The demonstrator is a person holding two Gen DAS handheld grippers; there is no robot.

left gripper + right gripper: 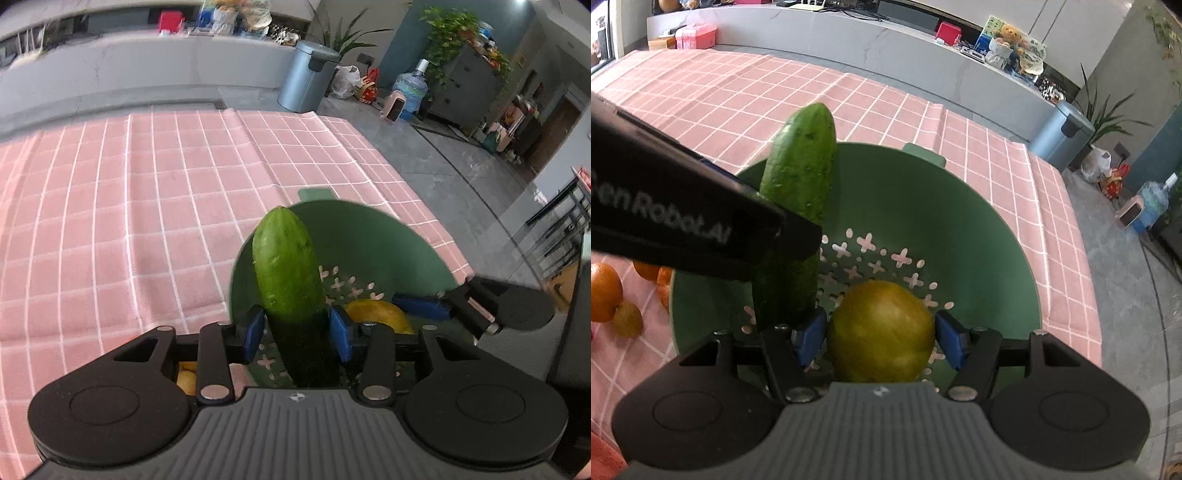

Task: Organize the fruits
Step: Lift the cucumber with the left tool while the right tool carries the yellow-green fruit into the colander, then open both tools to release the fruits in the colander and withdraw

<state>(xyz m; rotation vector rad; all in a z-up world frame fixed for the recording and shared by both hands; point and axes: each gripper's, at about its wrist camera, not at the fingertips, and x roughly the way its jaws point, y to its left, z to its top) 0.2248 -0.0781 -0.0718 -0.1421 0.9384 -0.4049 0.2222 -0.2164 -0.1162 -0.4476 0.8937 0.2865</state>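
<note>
My left gripper (pixel 297 330) is shut on a green cucumber (pixel 286 262) and holds it over the green colander (pixel 388 240). The cucumber also shows in the right wrist view (pixel 799 177), with the left gripper's black body across it. My right gripper (pixel 881 338) sits inside the colander (pixel 979 229), its blue pads on either side of a yellow-green lemon (pixel 881 330). I cannot tell whether the pads press on the lemon. The lemon shows in the left wrist view (pixel 380 314) beside the right gripper's blue finger (pixel 421 306).
Oranges (pixel 604 291) and a small yellow-green fruit (pixel 628 319) lie on the pink checked tablecloth (pixel 738 92) left of the colander. The table's right edge drops to a grey floor (pixel 1126 295). A grey bin (pixel 308 77) stands beyond the table.
</note>
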